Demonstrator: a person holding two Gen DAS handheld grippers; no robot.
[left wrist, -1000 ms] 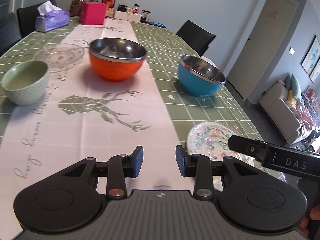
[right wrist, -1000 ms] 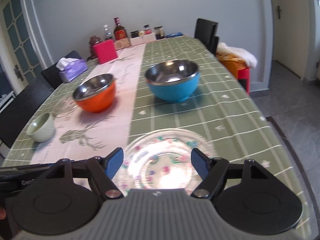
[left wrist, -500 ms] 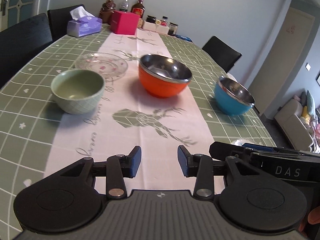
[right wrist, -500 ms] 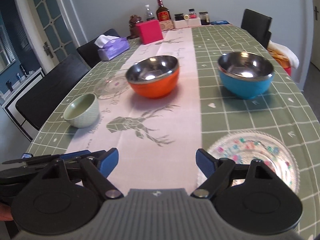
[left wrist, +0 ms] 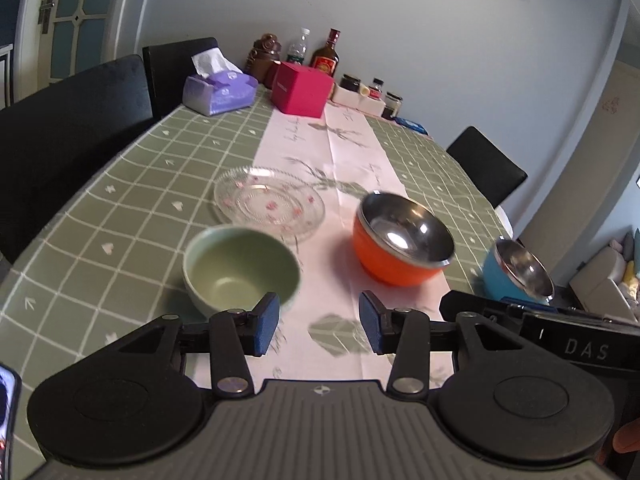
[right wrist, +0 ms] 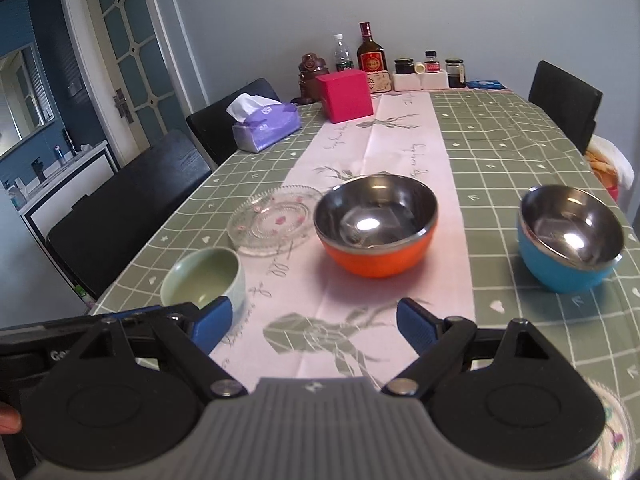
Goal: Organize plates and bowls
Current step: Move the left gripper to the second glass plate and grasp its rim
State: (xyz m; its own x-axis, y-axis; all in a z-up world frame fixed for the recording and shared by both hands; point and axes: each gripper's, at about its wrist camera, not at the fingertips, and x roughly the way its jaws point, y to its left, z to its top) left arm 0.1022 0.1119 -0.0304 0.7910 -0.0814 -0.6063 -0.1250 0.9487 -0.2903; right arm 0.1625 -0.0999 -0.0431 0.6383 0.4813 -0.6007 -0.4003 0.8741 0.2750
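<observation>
Left gripper [left wrist: 319, 329]: blue-padded fingers parted, holding nothing, hovering above the pink runner [left wrist: 344, 152] just right of the pale green ceramic bowl [left wrist: 241, 270]. Right gripper [right wrist: 315, 326]: fingers spread wider, empty, near the same bowl [right wrist: 204, 278]. Centre: orange bowl [right wrist: 376, 224] with polished steel lining, round, on the runner; ribbed clear glass plate [right wrist: 274, 218] with pink flowers just left of it. Right: blue steel-lined bowl [right wrist: 570, 236] on green checked tablecloth [right wrist: 516, 148], apart from the others. Second patterned glass plate [right wrist: 614, 420] at near right edge.
</observation>
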